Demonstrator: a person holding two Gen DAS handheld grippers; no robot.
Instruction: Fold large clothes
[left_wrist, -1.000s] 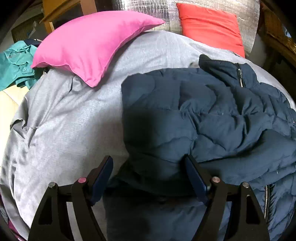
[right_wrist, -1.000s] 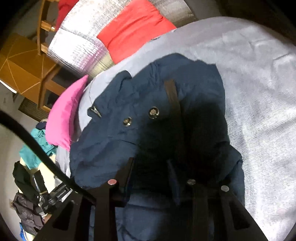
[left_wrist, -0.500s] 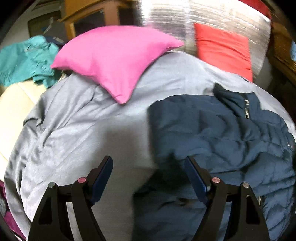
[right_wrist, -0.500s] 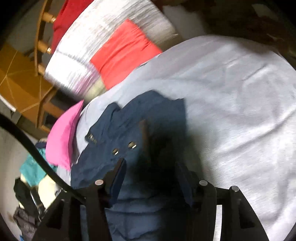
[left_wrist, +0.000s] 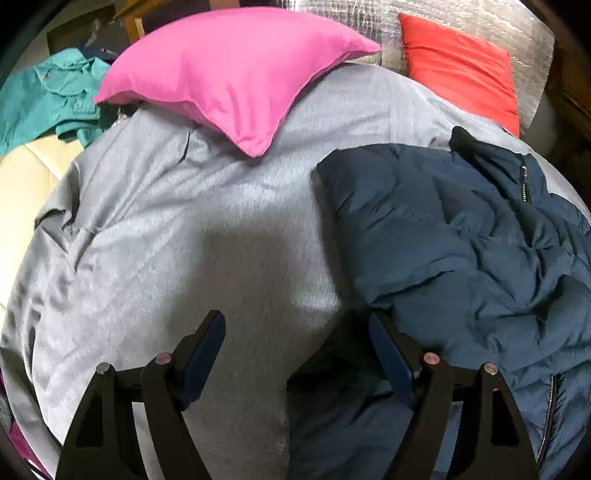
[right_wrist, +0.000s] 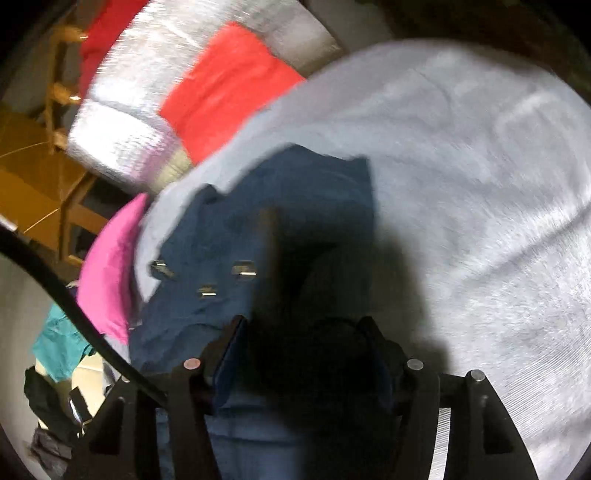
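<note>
Both grippers empty, jaws spread: left gripper (left_wrist: 295, 354) over grey sheet (left_wrist: 177, 229), right gripper (right_wrist: 303, 354) above navy puffer jacket (left_wrist: 461, 240). Pink pillow (left_wrist: 229, 70) beyond.

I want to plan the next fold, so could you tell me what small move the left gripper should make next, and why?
Probably shift the left gripper right, onto the navy jacket's near edge: it is open over bare grey sheet, holding nothing.

Black tool (left_wrist: 297, 354), blue pads (left_wrist: 388, 354)
</note>
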